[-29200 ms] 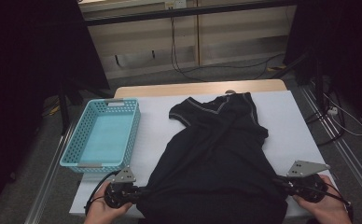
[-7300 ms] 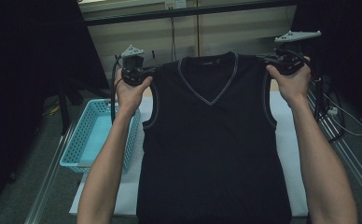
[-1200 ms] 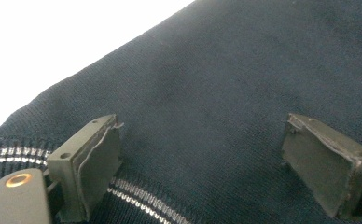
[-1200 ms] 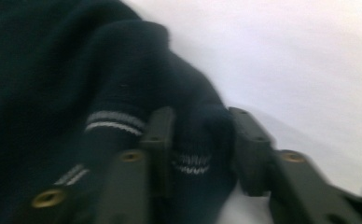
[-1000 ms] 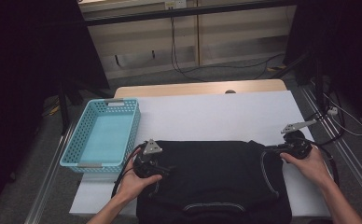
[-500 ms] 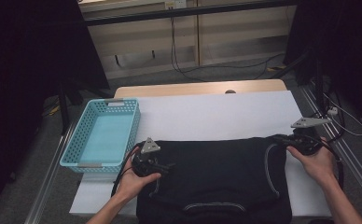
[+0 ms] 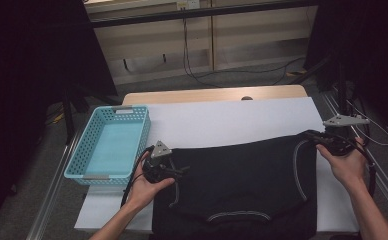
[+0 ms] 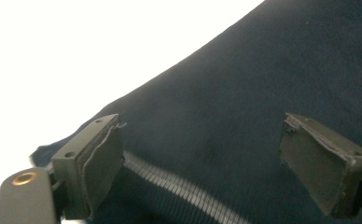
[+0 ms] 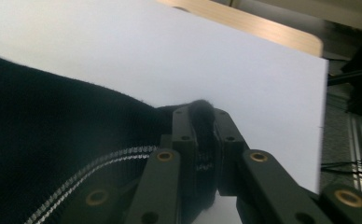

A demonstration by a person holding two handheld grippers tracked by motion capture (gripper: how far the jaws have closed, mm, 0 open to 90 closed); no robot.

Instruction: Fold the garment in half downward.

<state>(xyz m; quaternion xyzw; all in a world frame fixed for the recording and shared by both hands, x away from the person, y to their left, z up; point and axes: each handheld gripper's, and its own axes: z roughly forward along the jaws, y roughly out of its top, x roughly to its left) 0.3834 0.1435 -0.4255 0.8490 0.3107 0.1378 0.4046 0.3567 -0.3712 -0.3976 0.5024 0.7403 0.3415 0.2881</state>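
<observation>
Two handheld grippers are working one dark knit sleeveless garment with pale grey ribbed trim (image 7: pixel 237 185), which lies flat across the near half of the white sheet covering the table (image 7: pixel 232 120), its neckline at the near edge.

Right gripper (image 7: pixel 309 135) sits at the garment's far right corner and its jaws are clamped tight on a bunched bit of the black fabric. In the right gripper view the fold of cloth (image 9: pixel 201 112) pokes out between the two pressed-together jaws, with the grey trim stripe (image 9: pixel 104 163) running off to the left just beside them. That corner looks slightly lifted off the sheet, and the far edge of the garment runs taut and a bit slanted from there toward the other hand.

Left gripper (image 7: pixel 179 172) rests at the garment's left side, by the armhole. Its jaws stand spread wide, not pinching anything; the left gripper view shows the two pads (image 8: pixel 100 163) well apart with knit fabric and a ribbed grey band (image 8: pixel 179 186) lying under the gap, and they've just closed in a touch.

Off to the left, a light blue plastic lattice basket (image 7: pixel 84 160) sits at the table's left edge, near the left hand (image 7: pixel 144 187) but apart from the garment. A strip of bare wooden tabletop (image 7: pixel 212 95) shows beyond the sheet.
</observation>
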